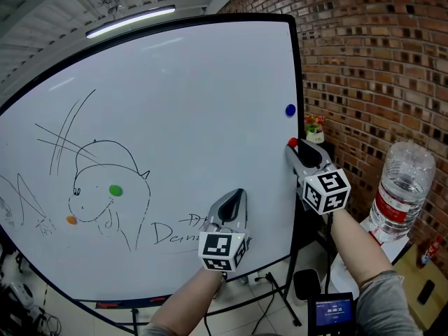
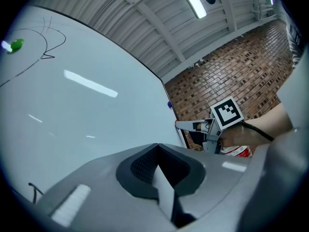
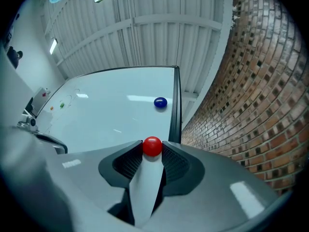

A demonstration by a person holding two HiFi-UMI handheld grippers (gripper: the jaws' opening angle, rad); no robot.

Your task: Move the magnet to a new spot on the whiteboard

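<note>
Head view: red magnet pinched at the whiteboard's right edge

The right gripper (image 1: pixel 295 145) has its jaws pinching the red magnet (image 3: pixel 152 146) right up against the right edge of the whiteboard (image 1: pixel 175 103), and the blue magnet (image 1: pixel 290 110) sits higher up near that same edge. The left gripper (image 1: pixel 238 193) is at the board's lower middle, by some scribbled writing, jaws pressed together with nothing in them. The green magnet (image 1: pixel 115 190) and orange magnet (image 1: pixel 71 220) are way over on the board's left, on the doodle (image 1: pixel 105 166). Past the board's right edge there's a brick wall (image 1: pixel 378 61) and a water bottle (image 1: pixel 400 187).
</note>
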